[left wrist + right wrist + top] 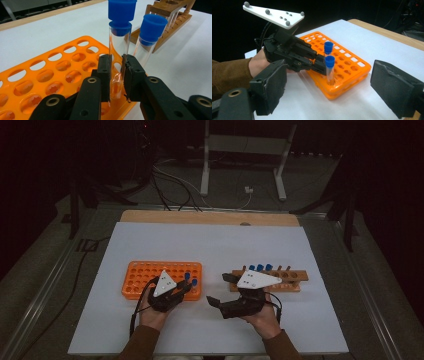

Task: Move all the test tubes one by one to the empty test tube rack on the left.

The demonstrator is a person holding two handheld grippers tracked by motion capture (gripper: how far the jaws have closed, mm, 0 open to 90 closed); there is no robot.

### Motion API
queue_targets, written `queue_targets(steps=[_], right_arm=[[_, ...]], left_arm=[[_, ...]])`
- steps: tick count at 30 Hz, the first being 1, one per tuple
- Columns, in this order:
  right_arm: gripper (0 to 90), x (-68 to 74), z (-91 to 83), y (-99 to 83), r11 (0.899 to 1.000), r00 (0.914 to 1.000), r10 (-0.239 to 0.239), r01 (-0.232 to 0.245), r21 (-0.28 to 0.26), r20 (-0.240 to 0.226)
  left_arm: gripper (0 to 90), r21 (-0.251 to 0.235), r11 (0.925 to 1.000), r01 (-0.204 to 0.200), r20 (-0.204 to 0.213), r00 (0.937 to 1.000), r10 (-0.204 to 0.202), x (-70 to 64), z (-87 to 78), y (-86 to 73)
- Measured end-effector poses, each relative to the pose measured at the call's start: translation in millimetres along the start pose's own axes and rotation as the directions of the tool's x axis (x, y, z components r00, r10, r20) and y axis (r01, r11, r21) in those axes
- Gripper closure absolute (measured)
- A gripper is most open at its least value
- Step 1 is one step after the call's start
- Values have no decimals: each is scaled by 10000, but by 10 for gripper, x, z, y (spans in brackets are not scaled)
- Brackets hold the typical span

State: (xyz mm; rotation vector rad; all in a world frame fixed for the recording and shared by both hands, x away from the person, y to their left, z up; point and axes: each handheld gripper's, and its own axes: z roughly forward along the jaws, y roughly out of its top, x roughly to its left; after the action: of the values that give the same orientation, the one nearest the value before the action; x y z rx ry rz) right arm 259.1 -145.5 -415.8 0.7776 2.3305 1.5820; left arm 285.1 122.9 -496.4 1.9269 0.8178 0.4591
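Nothing to read here: no lettering, label, brand or number on the orange rack (50, 82), none on the blue-capped tubes (119, 37), none on the wooden rack (285, 279). The white plate (274, 13) on the left gripper carries grey studs and small dots, no writing at all.

High view: dim, room behind nearly black, white table (210, 245) evenly lit from above, soft shadows, pic grainy. Both gripper views brighter; nearest black tool parts blurred, mild glare on clear tube (117, 47), background out of focus.
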Motion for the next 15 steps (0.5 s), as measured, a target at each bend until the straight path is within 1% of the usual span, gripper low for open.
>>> queue_targets(steps=[4, 7, 9, 15], right_arm=[[137, -9, -7, -10, 10000, 10000, 8, -8, 13, 8], [137, -11, -14, -13, 10000, 10000, -2, 1, 36, 41], [137, -14, -20, -15, 10000, 10000, -25, 24, 41, 85], [136, -34, -30, -33, 10000, 9998, -13, 11, 85, 201]], left_arm=[[782, 180, 9998, -5, -71, 10000, 6, -11, 7, -2], [783, 397, 9992, -86, -126, 9999, 91, -21, 20, -17], [783, 388, 9992, -69, -171, 9998, 76, -32, 24, -29], [784, 282, 9994, -206, -353, 9991, 216, -66, 5, -58]])
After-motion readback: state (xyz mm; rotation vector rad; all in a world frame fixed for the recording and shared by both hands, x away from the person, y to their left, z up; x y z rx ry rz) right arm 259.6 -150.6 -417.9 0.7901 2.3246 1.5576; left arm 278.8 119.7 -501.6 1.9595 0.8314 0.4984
